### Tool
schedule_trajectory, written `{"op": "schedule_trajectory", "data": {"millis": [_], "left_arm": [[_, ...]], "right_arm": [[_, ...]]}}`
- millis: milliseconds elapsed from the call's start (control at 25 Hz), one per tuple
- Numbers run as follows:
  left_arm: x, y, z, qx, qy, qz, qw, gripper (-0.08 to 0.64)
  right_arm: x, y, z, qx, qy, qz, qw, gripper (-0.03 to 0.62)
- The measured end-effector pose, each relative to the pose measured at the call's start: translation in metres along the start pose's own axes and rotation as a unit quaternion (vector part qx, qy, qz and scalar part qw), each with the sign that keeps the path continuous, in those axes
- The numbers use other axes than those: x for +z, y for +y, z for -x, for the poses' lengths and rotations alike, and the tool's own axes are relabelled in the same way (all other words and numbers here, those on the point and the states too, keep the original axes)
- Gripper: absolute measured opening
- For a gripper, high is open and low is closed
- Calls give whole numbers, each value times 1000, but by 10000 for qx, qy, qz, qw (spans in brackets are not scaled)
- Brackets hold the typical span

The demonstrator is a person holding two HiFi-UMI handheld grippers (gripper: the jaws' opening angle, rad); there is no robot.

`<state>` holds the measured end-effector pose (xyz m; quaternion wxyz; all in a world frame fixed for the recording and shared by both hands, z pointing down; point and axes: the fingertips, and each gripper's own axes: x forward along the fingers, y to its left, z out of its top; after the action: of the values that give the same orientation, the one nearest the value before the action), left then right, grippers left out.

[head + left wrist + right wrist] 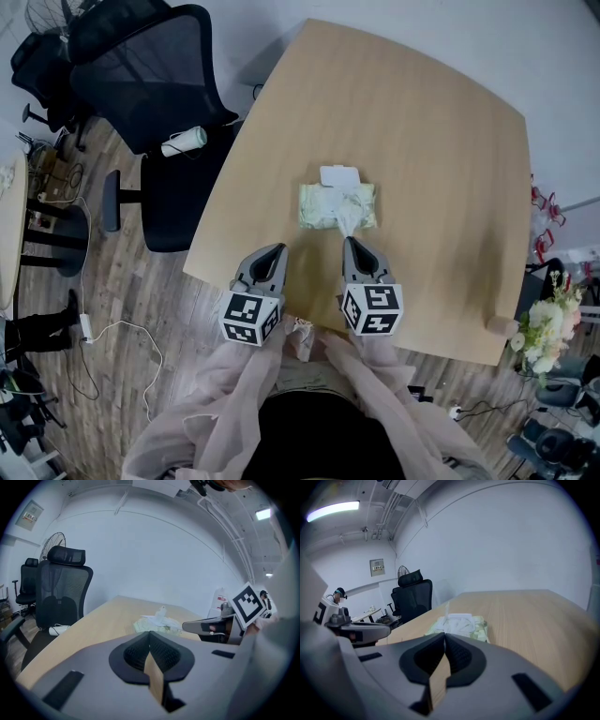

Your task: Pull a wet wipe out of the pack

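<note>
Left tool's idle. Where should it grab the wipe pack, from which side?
Probably the left short end of the wipe pack, left tool coming in low from the left, jaws opened first. The pack lies flat and soft, so only an edge gives a pinch. Its open lid takes the far edge, and the wet wipe runs over the near edge into the shut right tool.

An office: black mesh swivel chairs by the desk's left edge, a fan behind them, cables trailing over the wood floor.
</note>
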<state>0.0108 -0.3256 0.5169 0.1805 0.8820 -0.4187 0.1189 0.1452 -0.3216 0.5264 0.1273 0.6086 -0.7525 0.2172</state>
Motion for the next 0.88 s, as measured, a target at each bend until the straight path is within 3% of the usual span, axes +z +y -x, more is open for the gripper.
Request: {"op": "schedule_trajectory", "data": {"millis": [880], "left_arm": [[0, -17, 10, -159, -75, -75, 9998, 11]], "right_arm": [[-9, 2, 26, -158, -78, -50, 9998, 11]]}}
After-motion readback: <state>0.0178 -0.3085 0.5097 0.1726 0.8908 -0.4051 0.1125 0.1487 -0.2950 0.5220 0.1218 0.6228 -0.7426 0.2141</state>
